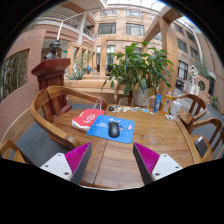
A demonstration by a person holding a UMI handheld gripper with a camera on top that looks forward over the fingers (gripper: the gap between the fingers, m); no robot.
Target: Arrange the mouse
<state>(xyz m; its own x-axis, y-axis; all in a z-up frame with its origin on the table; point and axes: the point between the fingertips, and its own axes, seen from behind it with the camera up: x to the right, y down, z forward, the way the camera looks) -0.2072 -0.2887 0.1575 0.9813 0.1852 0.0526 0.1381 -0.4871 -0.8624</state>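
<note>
Mouse (pixel 114 129), dark, sits on the blue mouse pad (pixel 110 129), roughly at its centre. Long axis appears to run away from the camera, though it is small in view. Red pad (pixel 86 119) touches the blue pad's left edge. Gripper (pixel 113 160): fingers apart, nothing held. Mouse lies straight ahead, well beyond the fingertips, on the wooden table (pixel 150 140). Judgement: straight forward reach needed.

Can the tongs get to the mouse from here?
Probably yes. The tongs are open, and the mouse sits on the blue mat beyond them, with bare table between.
</note>
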